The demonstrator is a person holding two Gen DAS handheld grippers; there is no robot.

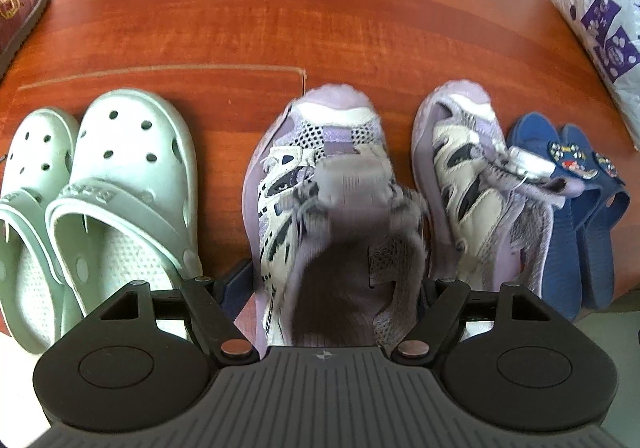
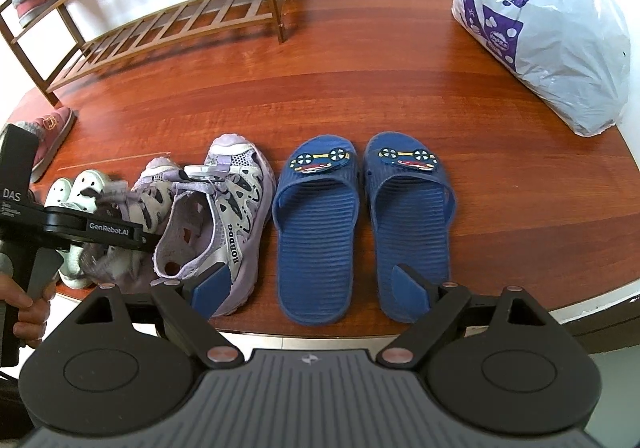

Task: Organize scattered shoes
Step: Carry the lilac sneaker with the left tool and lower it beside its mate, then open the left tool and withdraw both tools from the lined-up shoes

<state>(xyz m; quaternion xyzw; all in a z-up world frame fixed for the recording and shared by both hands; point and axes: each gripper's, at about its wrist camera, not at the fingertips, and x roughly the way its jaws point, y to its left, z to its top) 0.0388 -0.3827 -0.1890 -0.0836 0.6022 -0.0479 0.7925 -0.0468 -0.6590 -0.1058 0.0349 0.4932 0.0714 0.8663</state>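
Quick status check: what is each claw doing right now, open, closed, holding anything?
Left claw: around the heel of a purple sneaker; grip cannot be told.
Right claw: open, holding nothing, above the blue slippers.

Bare floor (image 2: 320,80) beyond shoe row; rack (image 2: 168,28), bag (image 2: 560,48) — flanking

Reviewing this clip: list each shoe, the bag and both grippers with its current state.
Left gripper: around the blurred purple sneaker, grip unclear.
Right gripper: open, empty.
Second purple sneaker: upright in row.
Blue slippers: paired, side by side.
Green clogs: paired.
Pink slipper: apart, by rack.
White bag: tied shut.
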